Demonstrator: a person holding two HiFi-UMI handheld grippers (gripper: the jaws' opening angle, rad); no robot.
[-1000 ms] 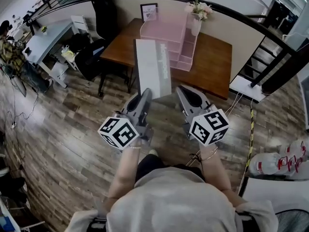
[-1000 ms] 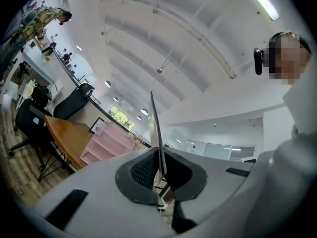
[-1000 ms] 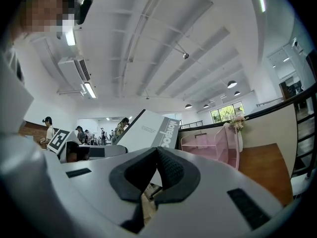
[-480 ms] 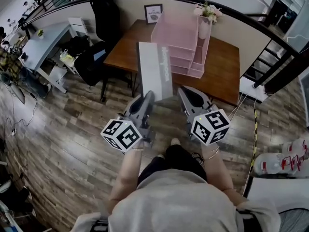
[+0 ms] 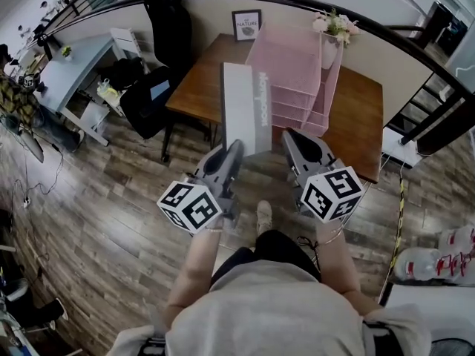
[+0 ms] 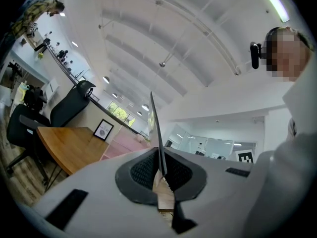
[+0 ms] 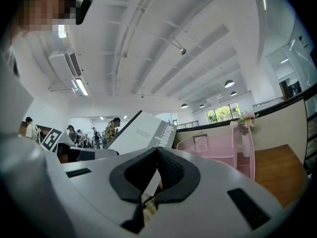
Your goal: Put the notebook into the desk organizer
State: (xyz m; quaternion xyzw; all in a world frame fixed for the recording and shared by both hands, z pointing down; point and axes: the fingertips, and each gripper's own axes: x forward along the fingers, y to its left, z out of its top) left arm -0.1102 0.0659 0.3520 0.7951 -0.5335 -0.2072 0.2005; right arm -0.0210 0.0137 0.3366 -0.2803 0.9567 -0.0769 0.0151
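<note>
I hold a thin grey notebook (image 5: 245, 108) upright by its near edge, with my left gripper (image 5: 234, 150) shut on it. In the left gripper view the notebook (image 6: 157, 128) shows edge-on, pinched between the pads. It reaches over the front of the wooden table (image 5: 199, 81), just left of the pink tiered desk organizer (image 5: 300, 69). My right gripper (image 5: 293, 138) hovers beside it on the right, jaws together with nothing in them. The right gripper view shows the notebook's cover (image 7: 141, 133) to the left and the organizer (image 7: 218, 148) ahead.
A framed sign (image 5: 246, 24) and a vase of flowers (image 5: 334, 30) stand at the table's back. A black office chair (image 5: 152, 99) sits left of the table. A curved black railing (image 5: 111, 10) runs behind, stairs drop at the right, and water bottles (image 5: 438, 254) lie on the floor.
The person has walked closer to the table. The notebook and both grippers now reach the table's front edge, and the notebook's top stands next to the organizer.
</note>
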